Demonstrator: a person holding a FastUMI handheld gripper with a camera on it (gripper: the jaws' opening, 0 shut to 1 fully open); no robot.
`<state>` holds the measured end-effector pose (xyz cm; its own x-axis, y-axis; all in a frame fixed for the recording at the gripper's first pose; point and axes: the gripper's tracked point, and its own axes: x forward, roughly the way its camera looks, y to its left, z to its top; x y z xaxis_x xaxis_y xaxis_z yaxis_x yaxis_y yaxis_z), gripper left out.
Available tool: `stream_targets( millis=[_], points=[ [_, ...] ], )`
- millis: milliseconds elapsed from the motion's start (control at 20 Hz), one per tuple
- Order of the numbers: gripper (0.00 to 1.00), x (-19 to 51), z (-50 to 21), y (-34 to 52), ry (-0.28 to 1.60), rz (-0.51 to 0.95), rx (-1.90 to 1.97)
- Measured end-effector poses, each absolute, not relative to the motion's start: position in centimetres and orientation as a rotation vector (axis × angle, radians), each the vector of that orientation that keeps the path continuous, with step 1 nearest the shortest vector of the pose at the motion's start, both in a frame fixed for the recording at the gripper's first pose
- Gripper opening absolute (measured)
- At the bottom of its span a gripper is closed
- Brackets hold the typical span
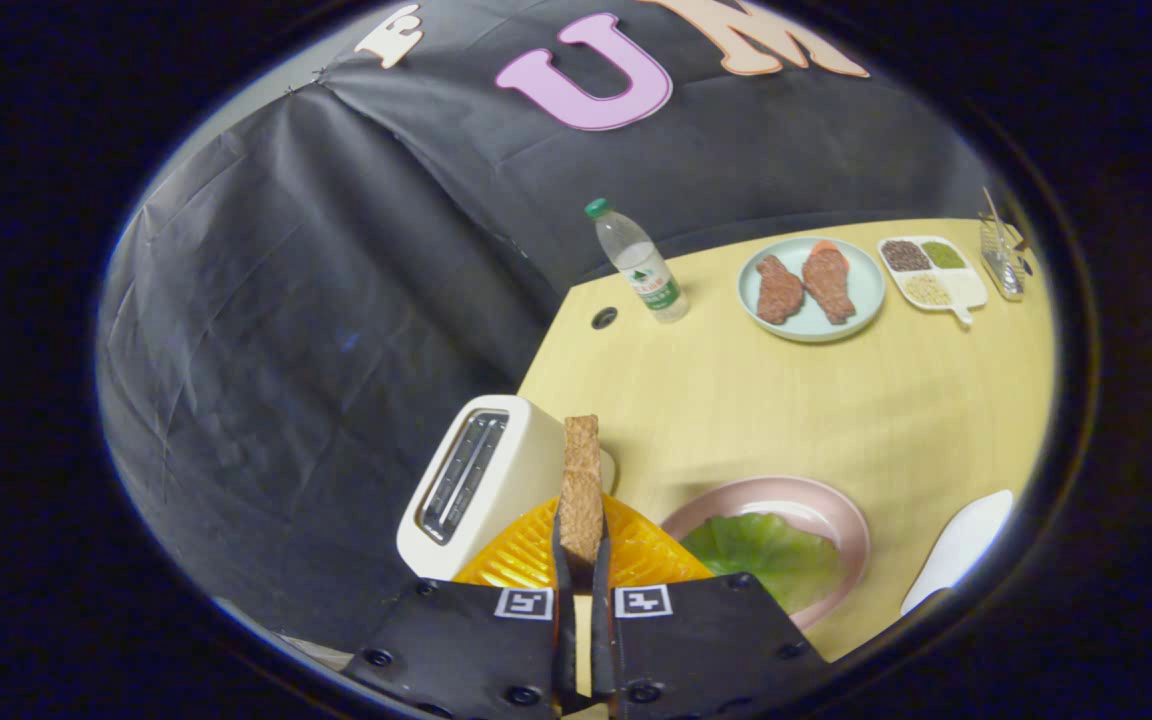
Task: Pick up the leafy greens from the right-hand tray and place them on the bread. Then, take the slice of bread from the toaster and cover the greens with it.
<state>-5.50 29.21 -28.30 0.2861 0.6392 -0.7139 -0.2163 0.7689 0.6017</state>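
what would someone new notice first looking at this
First, the slice of bread standing on edge, pinched between the tongs, just beside the white toaster and above an orange mat. Next, the green leaf lying on the pink plate just ahead of the fingers. Beyond them on the yellow table stand a water bottle and a pale plate with two pieces of meat.

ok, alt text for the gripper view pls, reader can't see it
The gripper is shut on a slice of bread, held upright on edge above an orange tray, beside a white toaster. To the right, leafy greens lie on a pink plate on the yellow table.
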Motion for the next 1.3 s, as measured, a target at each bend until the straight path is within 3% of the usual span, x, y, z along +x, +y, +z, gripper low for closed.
stream_targets(
  millis=[700, 850, 1050, 1300],
  points=[
    [0.09, -9.7, -36.6, 23.3, 1.274, 0.433, 0.499],
    [0.12, -10.2, -38.0, 21.9, 1.281, 0.404, 0.452],
    [0.22, -10.4, -38.9, 20.5, 1.285, 0.380, 0.396],
    [0.54, -11.3, -39.6, 18.1, 1.285, 0.362, 0.287]
  ],
)
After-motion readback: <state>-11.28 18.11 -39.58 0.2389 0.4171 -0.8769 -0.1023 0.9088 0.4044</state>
